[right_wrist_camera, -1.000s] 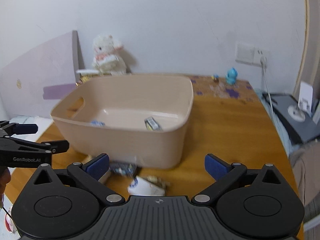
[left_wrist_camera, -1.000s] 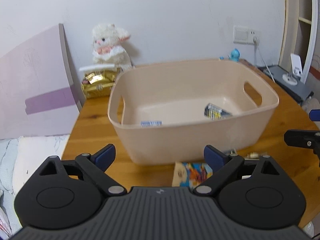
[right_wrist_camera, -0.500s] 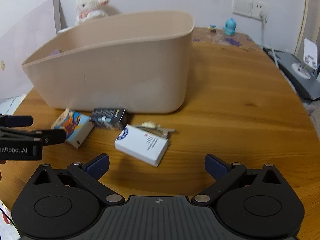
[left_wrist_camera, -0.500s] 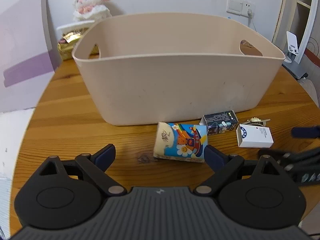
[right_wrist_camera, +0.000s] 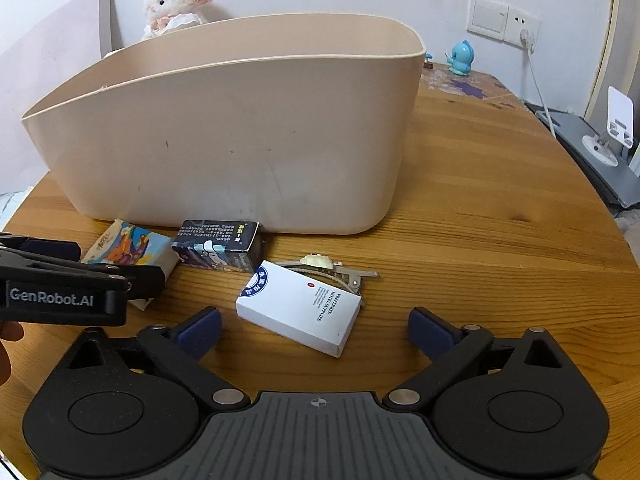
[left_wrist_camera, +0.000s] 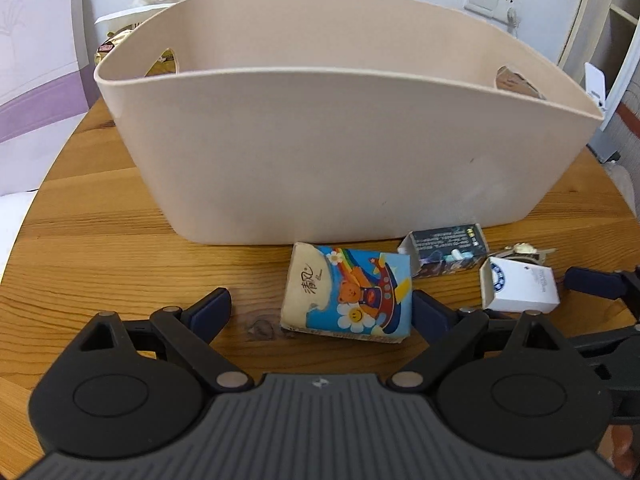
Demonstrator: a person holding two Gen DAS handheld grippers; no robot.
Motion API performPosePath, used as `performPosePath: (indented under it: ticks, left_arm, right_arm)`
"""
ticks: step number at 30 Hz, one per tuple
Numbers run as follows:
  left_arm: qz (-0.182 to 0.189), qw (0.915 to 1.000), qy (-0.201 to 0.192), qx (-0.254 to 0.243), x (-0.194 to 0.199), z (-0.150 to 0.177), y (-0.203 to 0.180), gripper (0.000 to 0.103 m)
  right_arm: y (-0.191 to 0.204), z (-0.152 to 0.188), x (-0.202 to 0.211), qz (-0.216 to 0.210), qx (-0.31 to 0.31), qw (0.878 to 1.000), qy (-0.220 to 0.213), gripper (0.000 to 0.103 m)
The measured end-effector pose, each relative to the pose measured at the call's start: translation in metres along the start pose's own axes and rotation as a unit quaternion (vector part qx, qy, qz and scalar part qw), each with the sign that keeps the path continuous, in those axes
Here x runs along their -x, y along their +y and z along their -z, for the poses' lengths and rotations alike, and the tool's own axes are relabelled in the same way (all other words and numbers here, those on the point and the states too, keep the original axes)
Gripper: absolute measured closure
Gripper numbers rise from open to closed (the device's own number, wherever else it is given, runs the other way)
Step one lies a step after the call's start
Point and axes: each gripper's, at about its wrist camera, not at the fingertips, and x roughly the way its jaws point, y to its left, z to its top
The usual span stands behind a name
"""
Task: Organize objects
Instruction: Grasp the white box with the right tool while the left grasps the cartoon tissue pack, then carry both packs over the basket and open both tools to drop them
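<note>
A beige plastic basket (left_wrist_camera: 340, 152) stands on the round wooden table (left_wrist_camera: 100, 264); it also shows in the right wrist view (right_wrist_camera: 224, 148). In front of it lie a colourful tissue pack (left_wrist_camera: 348, 292), a dark small box (left_wrist_camera: 444, 250), a white box (left_wrist_camera: 518, 290) and a cream hair clip (right_wrist_camera: 324, 266). My left gripper (left_wrist_camera: 320, 312) is open, low over the table, with the tissue pack between its fingers. My right gripper (right_wrist_camera: 314, 330) is open, with the white box (right_wrist_camera: 298, 312) between its fingers.
A white plush lamb (right_wrist_camera: 176, 4) and a gold packet (left_wrist_camera: 116, 44) sit behind the basket. A purple board (left_wrist_camera: 36, 52) leans at the left. A blue figurine (right_wrist_camera: 460, 58) and a wall socket (right_wrist_camera: 502, 20) are at the back right; a grey device (right_wrist_camera: 596, 152) lies right.
Both grippers have dropped from above the basket rim to table height and moved closer to the items in front of the basket. Each now brackets one item.
</note>
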Motion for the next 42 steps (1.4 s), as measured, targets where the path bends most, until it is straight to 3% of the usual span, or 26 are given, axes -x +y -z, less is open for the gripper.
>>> performPosePath:
  ticks: [2,3,6,8,10,27,36,42]
  left_arm:
    - [-0.003,1.0,-0.003,0.001,0.0,0.001,0.001,0.014]
    - [-0.006,1.0,-0.007,-0.001,0.001,0.002,0.001,0.017]
    - [-0.019,0.9997,-0.012,-0.006,0.005,0.003,0.002,0.035]
    - [-0.016,0.9998,-0.011,0.002,0.008,0.004,0.006,0.037]
    - [-0.012,0.9998,-0.009,0.01,0.011,0.006,0.011,0.038]
    - [-0.013,0.9993,-0.032,0.015,0.05,0.024,0.024,0.038]
    - [-0.014,0.997,-0.076,0.0,0.093,0.018,0.021,0.038]
    - [-0.017,0.9931,-0.116,-0.005,0.119,-0.006,0.019,0.038]
  right_arm:
    - [0.002,0.002,0.003,0.009,0.006,1.0,-0.007,0.026]
    - [0.003,0.002,0.005,0.008,0.006,1.0,-0.009,0.03]
    - [0.002,0.002,0.01,0.009,0.006,1.0,-0.013,0.054]
    - [-0.001,0.003,0.013,0.005,0.003,1.0,-0.012,0.066]
    - [-0.003,0.004,0.016,-0.001,0.0,1.0,-0.01,0.071]
    - [-0.01,0.019,0.054,-0.034,0.02,0.998,-0.041,0.073]
    - [-0.019,0.009,0.102,-0.044,0.028,0.994,-0.093,0.073]
    - [-0.026,-0.018,0.131,-0.041,0.039,0.988,-0.143,0.073]
